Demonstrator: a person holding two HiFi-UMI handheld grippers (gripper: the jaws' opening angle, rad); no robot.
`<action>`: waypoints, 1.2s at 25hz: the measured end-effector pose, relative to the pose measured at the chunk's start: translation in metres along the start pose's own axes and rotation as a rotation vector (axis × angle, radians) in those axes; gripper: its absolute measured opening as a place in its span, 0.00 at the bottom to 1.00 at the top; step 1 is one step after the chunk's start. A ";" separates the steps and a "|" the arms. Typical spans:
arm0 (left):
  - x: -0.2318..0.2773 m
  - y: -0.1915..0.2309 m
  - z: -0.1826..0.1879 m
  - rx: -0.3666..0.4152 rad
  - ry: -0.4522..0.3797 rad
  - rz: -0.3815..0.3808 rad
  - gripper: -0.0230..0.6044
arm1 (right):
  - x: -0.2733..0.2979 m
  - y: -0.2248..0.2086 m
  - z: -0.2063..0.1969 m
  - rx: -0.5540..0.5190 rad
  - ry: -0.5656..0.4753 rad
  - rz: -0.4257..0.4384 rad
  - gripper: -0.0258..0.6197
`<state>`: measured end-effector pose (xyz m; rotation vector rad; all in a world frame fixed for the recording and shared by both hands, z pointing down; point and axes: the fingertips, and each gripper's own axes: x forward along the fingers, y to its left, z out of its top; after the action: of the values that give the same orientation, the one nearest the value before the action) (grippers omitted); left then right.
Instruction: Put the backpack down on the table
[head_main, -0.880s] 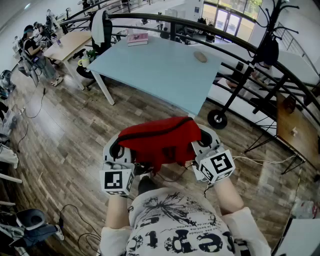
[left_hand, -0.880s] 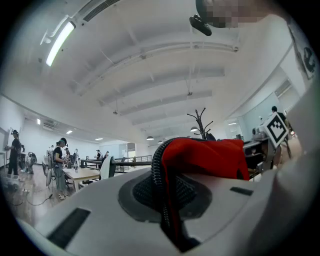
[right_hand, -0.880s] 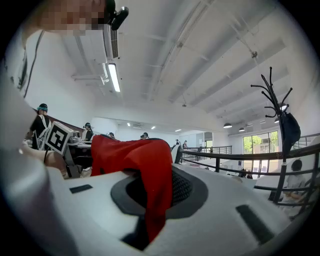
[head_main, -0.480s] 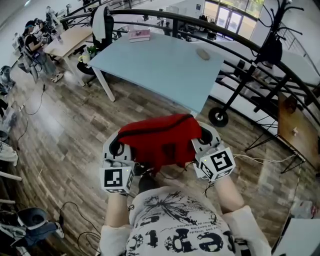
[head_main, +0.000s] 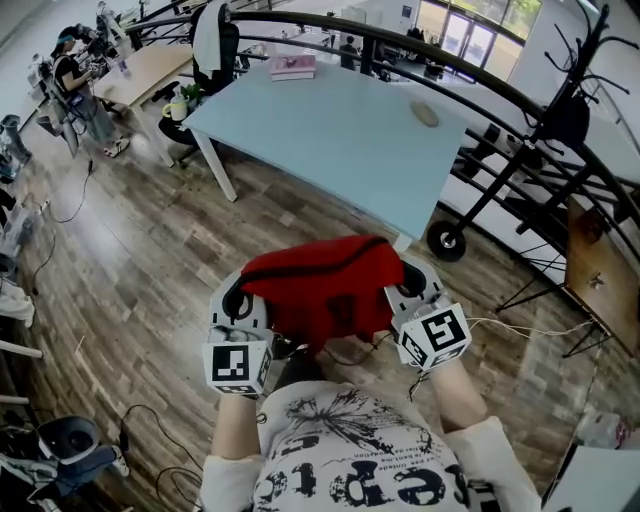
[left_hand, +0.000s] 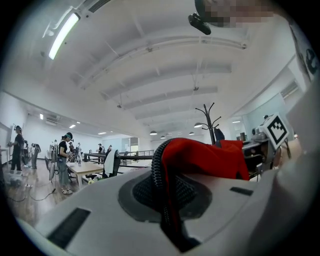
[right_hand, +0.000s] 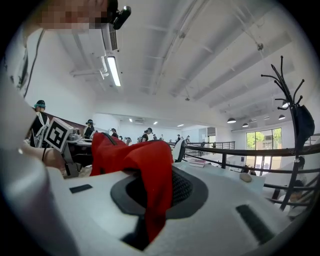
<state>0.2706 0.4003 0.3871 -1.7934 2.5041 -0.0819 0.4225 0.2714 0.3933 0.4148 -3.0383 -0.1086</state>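
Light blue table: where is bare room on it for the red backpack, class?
Bare: the table, its broad middle and near edge, between the pink book at the far edge and the small tan object at right. Only those two spots are taken.

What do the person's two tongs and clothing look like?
The left tongs and right tongs are pale grey shells with dark, round, ribbed pads. The left cube and right cube on them are white with black square markers. The person wears a white shirt with black print.

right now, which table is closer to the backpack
The pale blue table, just ahead of the red backpack; the wooden table stands farther off, at the head view's upper left.
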 end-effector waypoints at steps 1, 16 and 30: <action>0.009 0.011 -0.001 0.002 0.000 -0.007 0.07 | 0.015 -0.001 0.001 0.001 0.001 -0.002 0.09; 0.170 0.186 0.028 0.085 -0.049 -0.090 0.07 | 0.235 -0.037 0.043 0.054 -0.062 -0.086 0.09; 0.342 0.313 0.041 0.110 -0.102 -0.065 0.07 | 0.436 -0.115 0.085 -0.006 -0.141 -0.064 0.10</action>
<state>-0.1311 0.1766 0.3157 -1.7890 2.3251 -0.1249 0.0275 0.0480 0.3270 0.5256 -3.1622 -0.1565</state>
